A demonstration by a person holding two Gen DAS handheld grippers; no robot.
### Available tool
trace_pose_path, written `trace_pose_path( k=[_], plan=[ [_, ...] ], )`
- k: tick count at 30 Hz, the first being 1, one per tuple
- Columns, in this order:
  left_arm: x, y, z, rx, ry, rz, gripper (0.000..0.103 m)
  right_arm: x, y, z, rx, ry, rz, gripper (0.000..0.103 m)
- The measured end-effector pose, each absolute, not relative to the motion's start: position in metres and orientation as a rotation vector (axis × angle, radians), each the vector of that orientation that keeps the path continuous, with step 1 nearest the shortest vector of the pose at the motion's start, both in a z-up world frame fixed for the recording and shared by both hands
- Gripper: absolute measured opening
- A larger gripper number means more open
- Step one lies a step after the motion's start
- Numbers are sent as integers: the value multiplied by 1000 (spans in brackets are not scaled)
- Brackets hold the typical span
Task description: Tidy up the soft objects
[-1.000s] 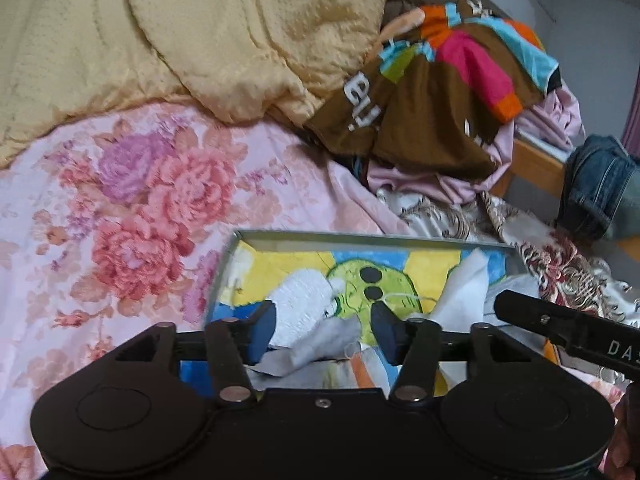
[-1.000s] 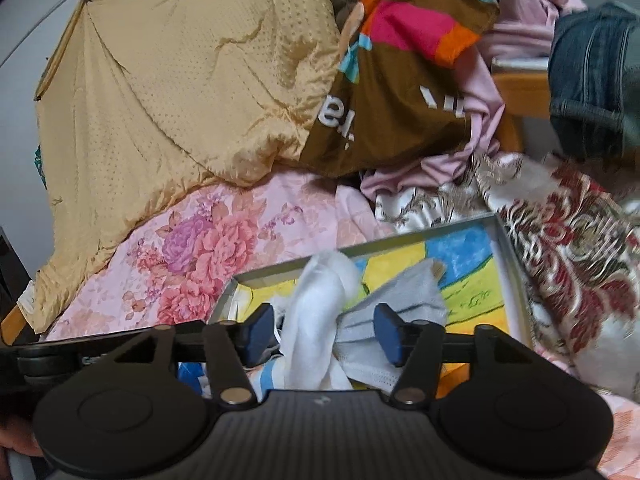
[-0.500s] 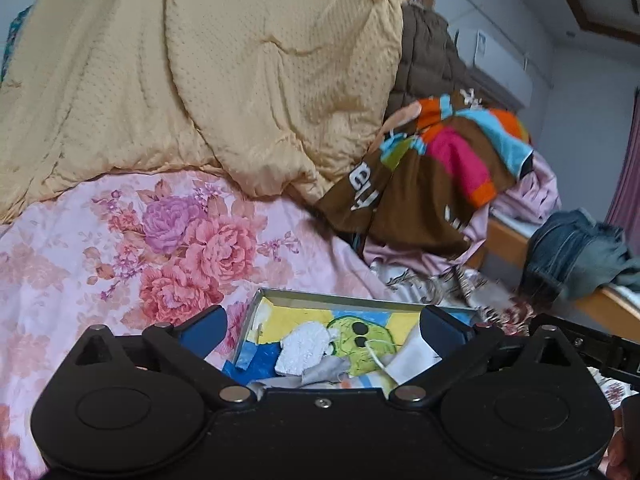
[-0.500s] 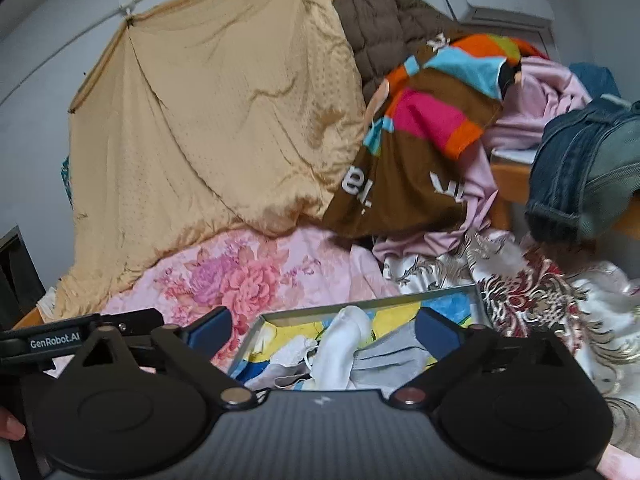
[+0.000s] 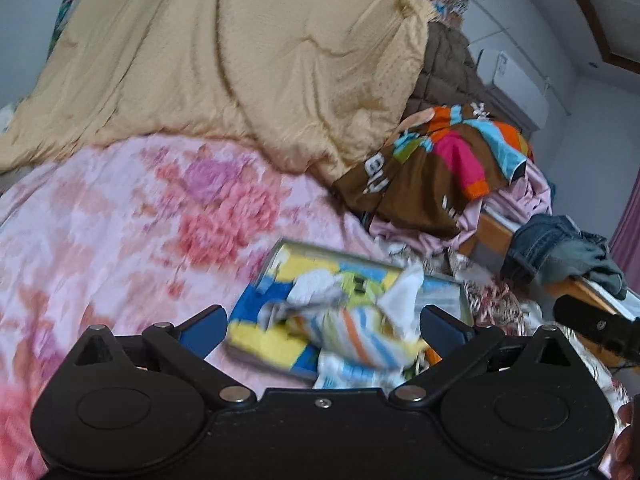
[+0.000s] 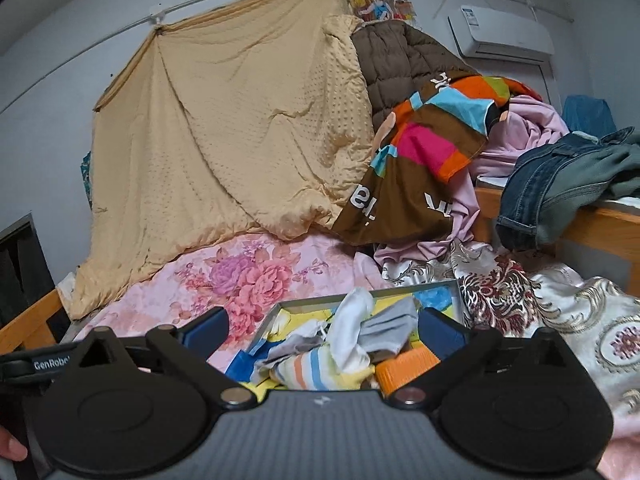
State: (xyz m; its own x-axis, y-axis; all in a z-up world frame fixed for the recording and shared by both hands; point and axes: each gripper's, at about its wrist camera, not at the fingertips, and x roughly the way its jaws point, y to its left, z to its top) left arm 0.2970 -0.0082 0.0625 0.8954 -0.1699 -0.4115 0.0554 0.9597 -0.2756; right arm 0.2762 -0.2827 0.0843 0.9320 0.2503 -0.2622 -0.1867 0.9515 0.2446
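Both tongs [image 5: 324, 326] [image 6: 324, 328] wide apart above tray [image 6: 308, 301] w/ socks [image 6: 320, 370].

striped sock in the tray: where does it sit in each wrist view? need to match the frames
Left wrist: the striped sock lies low centre, at the tray's near end, between the open jaws; blurred.
Right wrist: the striped sock sits low centre, at the near end of the tray, below the white cloth.
Shared landmark: the brown multicolour garment, beyond the tray, right of the yellow blanket.
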Motion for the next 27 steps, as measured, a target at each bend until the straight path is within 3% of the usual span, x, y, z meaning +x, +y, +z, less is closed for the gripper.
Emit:
trace_pose_path(
  k=[27],
  plan=[
    [139, 4, 34, -156, 463, -97, 102, 127, -268, 48, 164, 376, 235, 103]
  ],
)
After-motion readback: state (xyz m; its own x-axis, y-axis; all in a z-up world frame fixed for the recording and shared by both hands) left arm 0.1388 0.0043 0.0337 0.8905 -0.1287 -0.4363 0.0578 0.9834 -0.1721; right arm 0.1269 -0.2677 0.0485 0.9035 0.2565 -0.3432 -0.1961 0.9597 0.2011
